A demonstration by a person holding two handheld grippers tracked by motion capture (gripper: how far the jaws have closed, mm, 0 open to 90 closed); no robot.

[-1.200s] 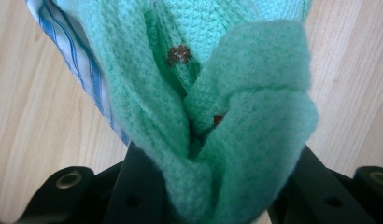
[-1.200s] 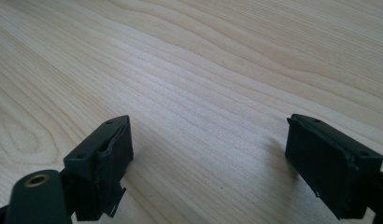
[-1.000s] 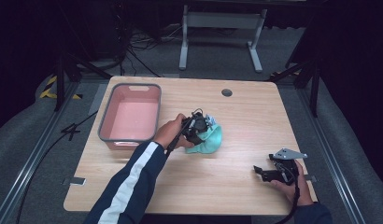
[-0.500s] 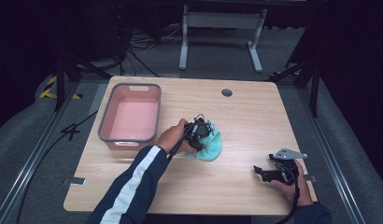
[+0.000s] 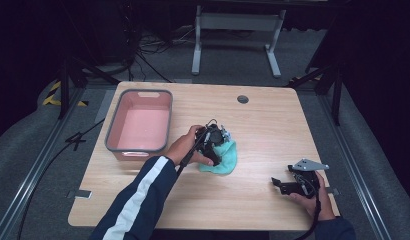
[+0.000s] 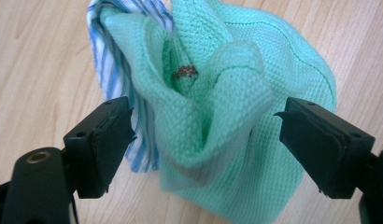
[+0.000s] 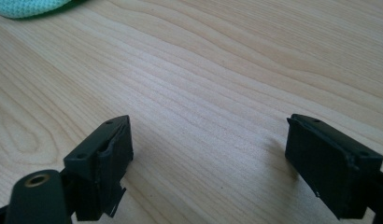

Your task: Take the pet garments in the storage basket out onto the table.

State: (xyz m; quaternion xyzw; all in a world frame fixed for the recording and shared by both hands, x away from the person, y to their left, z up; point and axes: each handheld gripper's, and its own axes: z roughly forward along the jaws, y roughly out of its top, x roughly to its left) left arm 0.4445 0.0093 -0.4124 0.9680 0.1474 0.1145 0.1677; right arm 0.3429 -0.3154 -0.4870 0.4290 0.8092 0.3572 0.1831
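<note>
Now left gripper is spreading apart, jaws just opening around bunched mint-green cloth; striped blue-white fabric is lying under it. Pink bin is sitting behind the hand; right gripper is resting open, apart.

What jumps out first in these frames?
The crumpled mint-green cloth mid-table, a blue-striped cloth tucked under it, sits between the left gripper's jaws, which have just been opening and clear it. Next, the pink bin at the table's left, and the right gripper idling open near the right edge.
</note>
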